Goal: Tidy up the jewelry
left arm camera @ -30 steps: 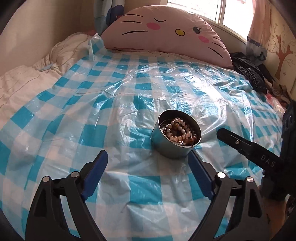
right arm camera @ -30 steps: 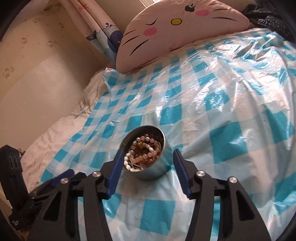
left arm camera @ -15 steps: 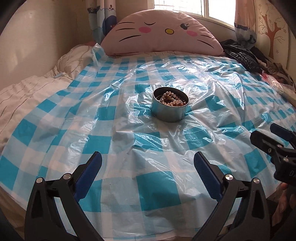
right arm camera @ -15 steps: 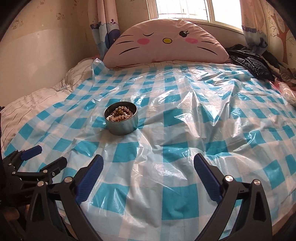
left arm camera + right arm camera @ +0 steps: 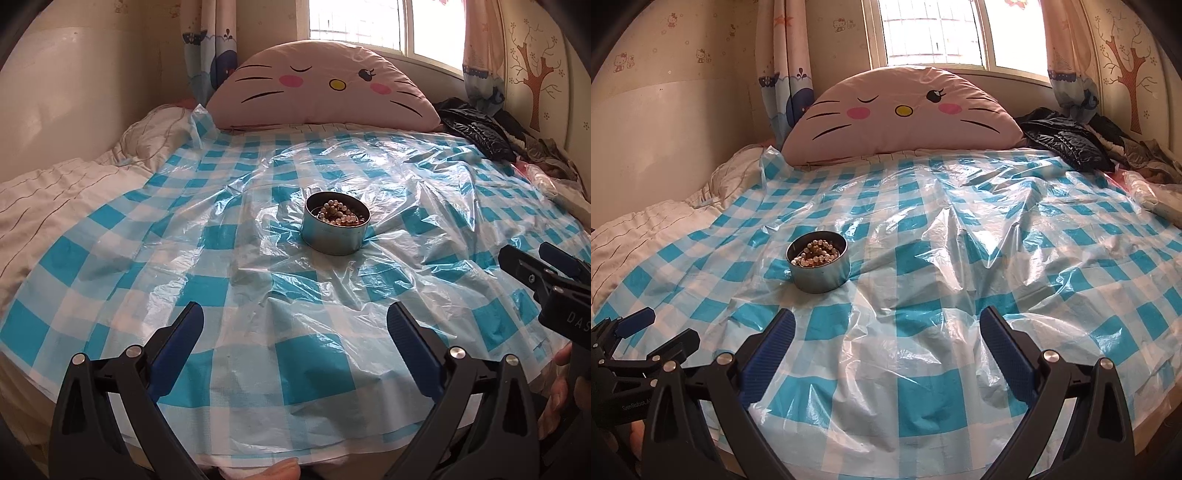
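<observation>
A round metal tin stood upright and uncovered on the blue-and-white checked plastic sheet, near the middle of the bed. Inside it lay a heap of beaded strands, pearl-white and brownish, piled below the rim. The tin's wall was plain, silvery and unmarked.

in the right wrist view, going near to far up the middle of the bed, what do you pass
right claw → checked plastic sheet → round tin of bead jewelry, off to the left → pink cat-face pillow → window
</observation>
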Action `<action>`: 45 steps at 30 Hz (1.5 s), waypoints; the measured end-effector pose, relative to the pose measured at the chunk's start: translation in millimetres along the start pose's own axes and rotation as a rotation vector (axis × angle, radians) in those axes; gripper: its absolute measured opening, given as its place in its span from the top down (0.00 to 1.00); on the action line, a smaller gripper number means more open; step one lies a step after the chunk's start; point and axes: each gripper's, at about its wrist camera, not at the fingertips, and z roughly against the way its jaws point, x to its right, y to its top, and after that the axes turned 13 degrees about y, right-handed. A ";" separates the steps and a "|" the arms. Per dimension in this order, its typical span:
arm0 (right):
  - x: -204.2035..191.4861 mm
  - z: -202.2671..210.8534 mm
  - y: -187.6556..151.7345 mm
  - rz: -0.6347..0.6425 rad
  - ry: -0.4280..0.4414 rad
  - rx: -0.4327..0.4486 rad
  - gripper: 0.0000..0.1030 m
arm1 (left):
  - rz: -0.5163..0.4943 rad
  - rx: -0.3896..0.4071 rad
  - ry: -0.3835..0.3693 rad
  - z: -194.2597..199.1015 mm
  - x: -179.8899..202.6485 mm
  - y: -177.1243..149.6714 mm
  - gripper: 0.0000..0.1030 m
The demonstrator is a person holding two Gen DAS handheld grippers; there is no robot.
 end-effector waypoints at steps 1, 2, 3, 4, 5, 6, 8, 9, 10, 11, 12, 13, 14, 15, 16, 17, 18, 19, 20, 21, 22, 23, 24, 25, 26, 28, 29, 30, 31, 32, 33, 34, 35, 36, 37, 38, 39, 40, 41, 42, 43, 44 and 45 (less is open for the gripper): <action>-0.6 -1.0 0.2 0.004 -0.001 -0.005 0.07 | 0.004 0.005 0.002 1.0 -0.8 -0.3 0.07; -1.2 -1.8 0.1 0.005 -0.002 -0.009 0.07 | 0.008 0.007 0.004 1.3 -1.8 -0.4 0.07; -1.5 -2.2 0.0 0.007 -0.004 -0.011 0.07 | 0.010 0.006 0.004 1.0 -2.2 -0.3 0.07; -2.0 -1.9 -0.3 0.007 -0.006 -0.010 0.07 | 0.012 0.003 0.004 0.4 -2.6 -0.1 0.07; -2.2 -1.7 -0.3 0.008 -0.007 -0.008 0.07 | 0.012 -0.001 0.004 -0.4 -2.9 0.0 0.07; -2.3 -2.0 -0.1 0.008 -0.008 -0.008 0.07 | 0.011 -0.004 0.006 -1.2 -2.8 0.2 0.07; -2.4 -1.9 -0.6 0.010 -0.008 -0.007 0.07 | 0.005 -0.010 0.009 -2.5 -1.6 0.7 0.07; -2.8 -1.9 -0.5 0.012 -0.009 -0.006 0.07 | 0.001 -0.011 0.010 -2.6 -0.6 0.9 0.07; -2.4 -2.1 -0.6 0.010 -0.008 -0.008 0.07 | -0.002 -0.013 0.008 -3.4 0.3 1.6 0.07; -2.6 -2.4 -0.4 0.012 -0.008 -0.008 0.07 | -0.004 -0.018 0.005 -4.5 1.4 3.0 0.07; -2.7 -2.0 -0.5 0.012 -0.007 -0.007 0.07 | -0.005 -0.025 -0.003 -6.7 2.5 5.2 0.07; -2.9 -1.6 -0.7 0.011 -0.006 -0.005 0.07 | -0.002 -0.029 -0.007 -9.4 3.3 7.7 0.07; -2.8 -1.2 -0.6 0.011 -0.005 -0.003 0.07 | 0.002 -0.030 -0.007 -11.8 3.7 10.1 0.07; -2.4 -0.9 -0.2 0.011 -0.005 -0.001 0.07 | 0.008 -0.029 -0.004 -13.8 4.3 11.9 0.07; -1.7 -0.8 0.3 0.009 -0.005 -0.001 0.07 | 0.015 -0.029 -0.002 -15.6 4.3 13.2 0.07; -1.0 -1.0 0.5 0.008 -0.004 -0.002 0.07 | 0.021 -0.032 0.001 -17.0 4.3 13.6 0.07; -0.5 -1.1 0.5 0.007 -0.004 -0.002 0.07 | 0.024 -0.032 0.004 -17.5 4.3 13.6 0.07; -0.4 -1.1 0.5 0.006 -0.003 -0.002 0.07 | 0.026 -0.026 0.003 -16.5 4.2 13.3 0.07; 0.2 -1.2 0.7 0.004 -0.003 -0.002 0.07 | 0.028 -0.020 -0.003 -15.4 3.6 13.1 0.07; 0.5 -1.5 0.8 0.003 -0.002 -0.003 0.07 | 0.031 -0.016 -0.007 -14.6 3.1 13.0 0.07; 0.8 -2.2 0.9 0.000 -0.003 -0.005 0.07 | 0.034 -0.014 -0.009 -14.2 2.6 13.0 0.07; 1.3 -2.9 0.7 -0.003 -0.002 -0.008 0.07 | 0.036 -0.014 -0.009 -14.1 2.6 13.0 0.07; 2.1 -3.4 1.0 -0.006 -0.002 -0.010 0.07 | 0.036 -0.015 -0.009 -14.3 2.9 13.1 0.07; 2.6 -3.7 0.5 -0.006 -0.001 -0.011 0.07 | 0.034 -0.014 -0.008 -14.0 2.9 13.1 0.07; 2.5 -3.7 0.6 -0.005 -0.001 -0.010 0.07 | 0.033 -0.013 -0.008 -13.8 2.8 13.2 0.07; 3.1 -4.4 1.0 -0.005 -0.001 -0.011 0.07 | 0.023 -0.009 -0.006 -13.5 3.9 12.9 0.07; 2.6 -4.0 0.5 -0.006 -0.001 -0.012 0.07 | 0.018 -0.007 -0.007 -13.2 4.3 12.8 0.07; 3.2 -4.4 0.8 -0.006 -0.001 -0.014 0.07 | 0.013 -0.004 -0.006 -11.9 5.6 12.2 0.07; 3.0 -4.2 0.4 -0.006 -0.001 -0.014 0.07 | 0.010 0.000 -0.003 -11.3 5.8 12.1 0.07; 3.3 -4.3 0.3 -0.007 0.000 -0.014 0.07 | 0.008 0.001 -0.001 -10.8 6.5 11.8 0.07; 2.8 -4.3 0.2 -0.007 -0.001 -0.013 0.07 | 0.006 0.000 0.000 -10.9 6.7 11.7 0.07; 2.8 -4.3 0.3 -0.007 0.000 -0.013 0.07 | 0.005 -0.002 0.005 -11.0 6.9 11.5 0.07; 2.8 -4.3 0.3 -0.007 -0.001 -0.013 0.07 | 0.004 -0.002 0.006 -10.4 7.9 11.7 0.07; 2.9 -4.4 0.3 -0.007 0.000 -0.013 0.07 | 0.005 0.000 0.001 -10.0 7.5 11.6 0.07; 3.0 -4.5 0.3 -0.007 -0.001 -0.014 0.07 | 0.006 0.003 -0.003 -9.5 7.5 11.3 0.07; 2.8 -4.3 0.3 -0.006 -0.001 -0.013 0.07 | 0.009 0.005 -0.004 -9.0 6.9 11.0 0.07; 3.1 -4.4 0.4 -0.006 -0.001 -0.013 0.07 | 0.011 0.004 -0.008 -8.5 6.3 10.9 0.07; 3.0 -4.4 0.4 -0.006 -0.001 -0.013 0.07 | 0.013 0.001 -0.014 -8.5 5.6 10.8 0.07; 3.2 -4.5 0.5 -0.005 -0.001 -0.013 0.07 | 0.016 -0.001 -0.016 -8.5 4.8 10.8 0.07; 3.4 -4.5 0.6 -0.005 -0.001 -0.013 0.07 | 0.020 -0.004 -0.017 -8.9 3.7 10.8 0.07; 3.2 -4.4 0.5 -0.005 -0.001 -0.013 0.07 | 0.025 -0.007 -0.020 -9.3 2.5 10.9 0.07; 3.3 -4.5 0.5 -0.006 -0.001 -0.013 0.07 | 0.030 -0.010 -0.024 -9.4 1.3 11.5 0.07; 3.5 -4.5 0.5 -0.006 -0.001 -0.013 0.07 | 0.035 -0.013 -0.024 -9.8 0.0 11.7 0.07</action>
